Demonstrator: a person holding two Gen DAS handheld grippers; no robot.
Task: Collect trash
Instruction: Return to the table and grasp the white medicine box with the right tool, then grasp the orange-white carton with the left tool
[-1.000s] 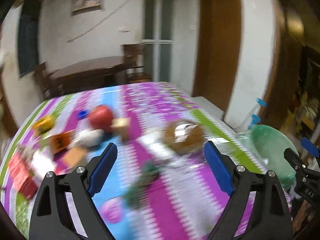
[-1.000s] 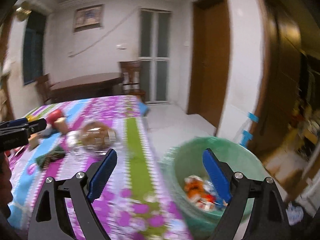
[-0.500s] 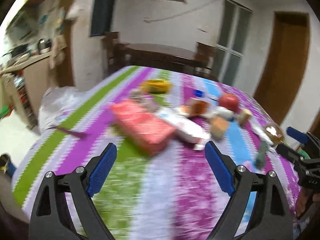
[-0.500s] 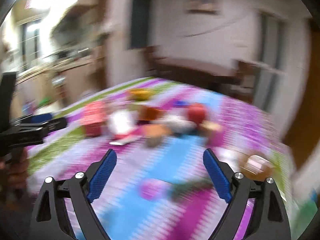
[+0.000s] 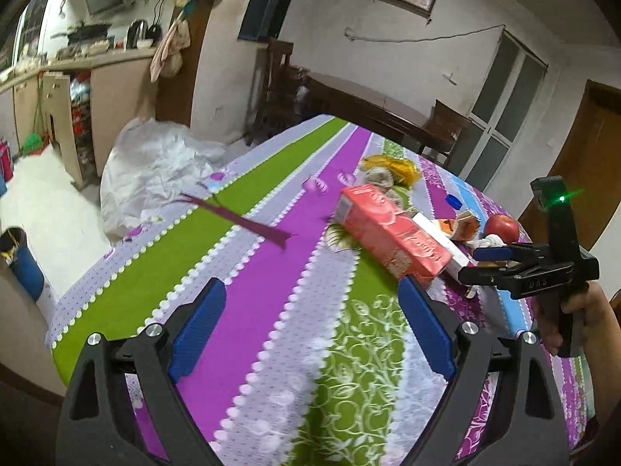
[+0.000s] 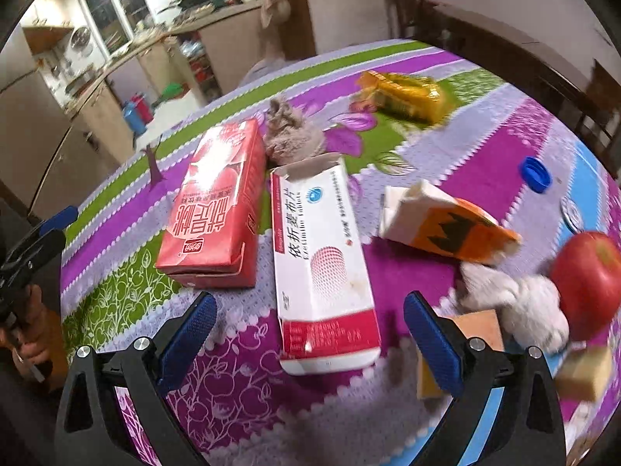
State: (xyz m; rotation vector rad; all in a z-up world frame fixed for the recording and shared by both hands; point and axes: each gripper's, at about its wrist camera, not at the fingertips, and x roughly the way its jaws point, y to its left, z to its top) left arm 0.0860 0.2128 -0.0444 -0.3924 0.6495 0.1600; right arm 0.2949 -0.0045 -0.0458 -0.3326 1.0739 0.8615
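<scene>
While both tools (image 5: 310,334) (image 6: 306,334) gape empty—right just widening—three boxes (image 6: 322,264) and one apple (image 6: 588,283) lie below.

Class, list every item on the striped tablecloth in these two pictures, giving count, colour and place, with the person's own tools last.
carton: one, red, lying left of centre
box: one, white and red, beside the carton, between the right tongs' jaws
packet: one, orange and white, right of the box
wrapper: one, yellow, far side
bottle cap: one, blue, far right
apple: one, red, right edge
tissue: one wad, white, against the apple
left tongs: open, empty
right tongs: just been opening, empty
</scene>
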